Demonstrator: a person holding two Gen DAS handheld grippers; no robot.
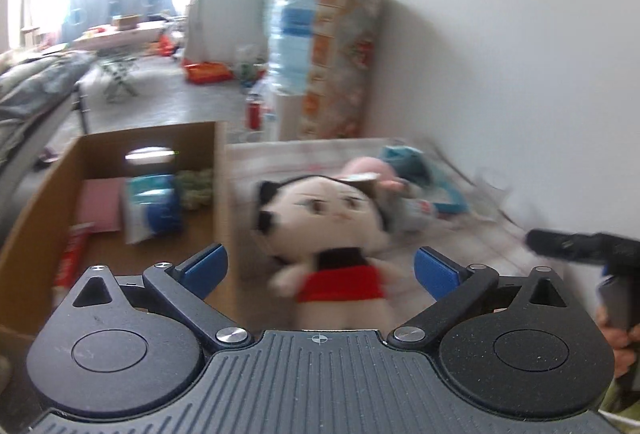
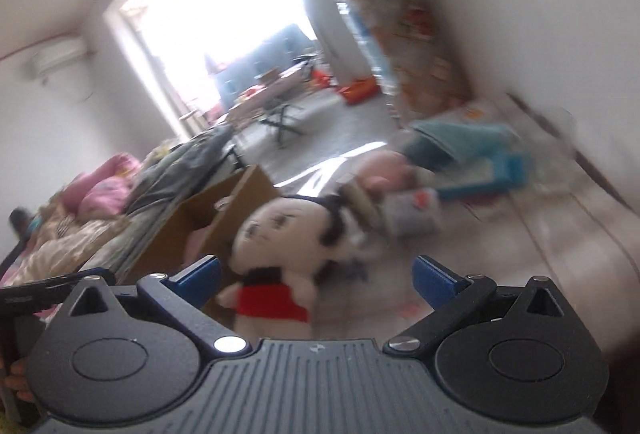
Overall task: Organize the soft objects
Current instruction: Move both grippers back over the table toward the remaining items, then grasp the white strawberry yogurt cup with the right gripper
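Left gripper (image 1: 321, 266) fingers spread wide, nothing between. Right gripper (image 2: 316, 276) fingers spread wide too, holding nothing. Doll (image 1: 324, 230) with red top stands on table (image 1: 460, 254), just beside cardboard box (image 1: 132, 146). Pink toy (image 1: 364, 170) and blue cloth (image 1: 404, 158) lie behind doll. Pictures blurry.

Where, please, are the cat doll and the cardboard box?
cat doll (image 1: 332, 206): left wrist view, on its white face.
cardboard box (image 1: 188, 142): left wrist view, on its far inner wall.
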